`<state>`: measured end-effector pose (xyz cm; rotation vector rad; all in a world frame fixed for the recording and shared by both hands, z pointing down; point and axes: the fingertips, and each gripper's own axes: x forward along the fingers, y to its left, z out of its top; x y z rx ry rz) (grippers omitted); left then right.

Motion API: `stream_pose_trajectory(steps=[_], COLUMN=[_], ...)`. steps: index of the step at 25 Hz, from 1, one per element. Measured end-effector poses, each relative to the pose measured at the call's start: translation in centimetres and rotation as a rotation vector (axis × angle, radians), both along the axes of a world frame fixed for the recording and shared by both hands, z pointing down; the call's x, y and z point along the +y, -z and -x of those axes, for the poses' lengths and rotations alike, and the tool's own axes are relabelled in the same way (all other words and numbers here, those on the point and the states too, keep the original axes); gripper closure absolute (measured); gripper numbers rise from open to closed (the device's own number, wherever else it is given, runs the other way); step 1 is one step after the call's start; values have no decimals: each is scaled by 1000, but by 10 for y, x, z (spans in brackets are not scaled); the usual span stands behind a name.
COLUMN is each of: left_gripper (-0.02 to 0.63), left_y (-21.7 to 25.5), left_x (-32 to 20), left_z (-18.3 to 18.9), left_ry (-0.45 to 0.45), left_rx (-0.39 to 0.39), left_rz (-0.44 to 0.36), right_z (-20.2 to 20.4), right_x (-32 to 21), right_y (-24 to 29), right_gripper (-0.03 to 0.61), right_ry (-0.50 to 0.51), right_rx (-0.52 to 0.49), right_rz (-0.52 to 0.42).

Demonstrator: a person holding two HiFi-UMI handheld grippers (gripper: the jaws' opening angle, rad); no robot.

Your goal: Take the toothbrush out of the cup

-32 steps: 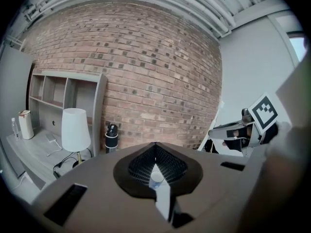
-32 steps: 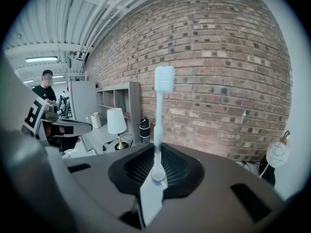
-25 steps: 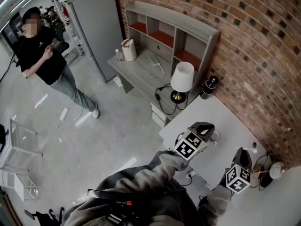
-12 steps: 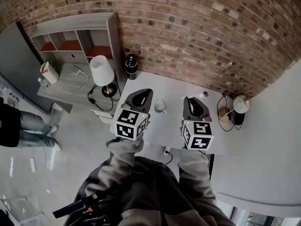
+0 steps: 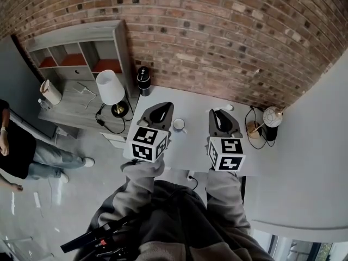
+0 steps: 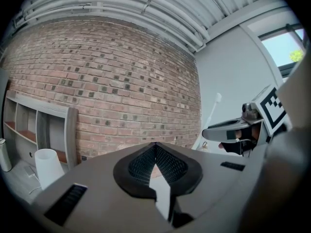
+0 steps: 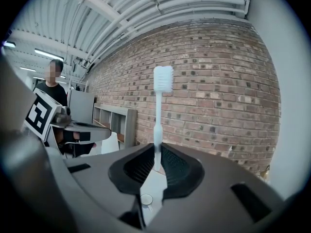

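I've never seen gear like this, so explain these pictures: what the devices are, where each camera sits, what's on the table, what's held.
A person holds two hand grippers, each with a marker cube. One picture comes from a head camera looking down; the others from cameras riding on each gripper. A white cup stands on the white table. The right gripper has its jaws shut on a white toothbrush, bristles up. The left gripper has its jaws together, holding nothing.

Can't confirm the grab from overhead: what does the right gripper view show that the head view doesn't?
Only the right gripper view: the toothbrush, upright, clamped in the right gripper's jaws. Only the head view: the cup on the table, seen between the two grippers. Both: the brick wall and the left gripper.
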<state>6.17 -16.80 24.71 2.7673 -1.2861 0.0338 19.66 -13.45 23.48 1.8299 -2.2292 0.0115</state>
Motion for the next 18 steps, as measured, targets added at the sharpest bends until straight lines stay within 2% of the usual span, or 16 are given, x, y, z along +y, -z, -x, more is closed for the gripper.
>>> stream_pose_trajectory(steps=[18], left_gripper=[609], left_y=[2], left_x=[5], left_z=[3], left_ry=[-7], left_rx=[6], left_rz=[-9], right_z=[9], right_x=[9], right_y=[0], right_gripper=[532], right_ry=[1], right_rx=[14], right_rz=[-5])
